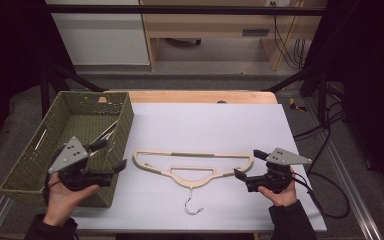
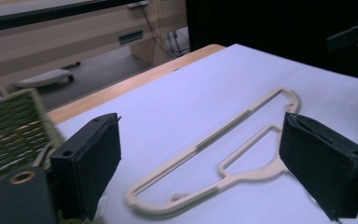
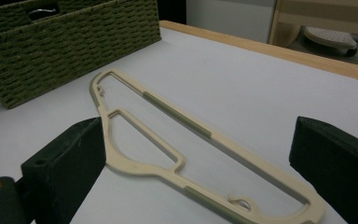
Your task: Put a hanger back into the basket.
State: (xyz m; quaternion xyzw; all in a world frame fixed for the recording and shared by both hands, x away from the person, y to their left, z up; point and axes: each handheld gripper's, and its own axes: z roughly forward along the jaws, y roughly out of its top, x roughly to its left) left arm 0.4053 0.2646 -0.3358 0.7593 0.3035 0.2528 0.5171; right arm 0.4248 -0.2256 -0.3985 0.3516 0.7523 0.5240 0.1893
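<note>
While both grippers, left (image 1: 113, 156) and right (image 1: 246, 164), hang spread and empty, the cream hanger (image 1: 192, 166) lies flat between them (basket (image 1: 126, 117) alongside); next likely needs a pinch at each end.

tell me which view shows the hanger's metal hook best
The high view: the metal hook lies in full sight below the hanger. The left gripper view and right gripper view show the cream frame, not the hook.

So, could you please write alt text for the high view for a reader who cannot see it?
A cream clothes hanger lies flat on a pale table, its metal hook toward the person. The left gripper and right gripper, each held in a hand, flank it with open jaws. A green woven basket sits at the left.
</note>
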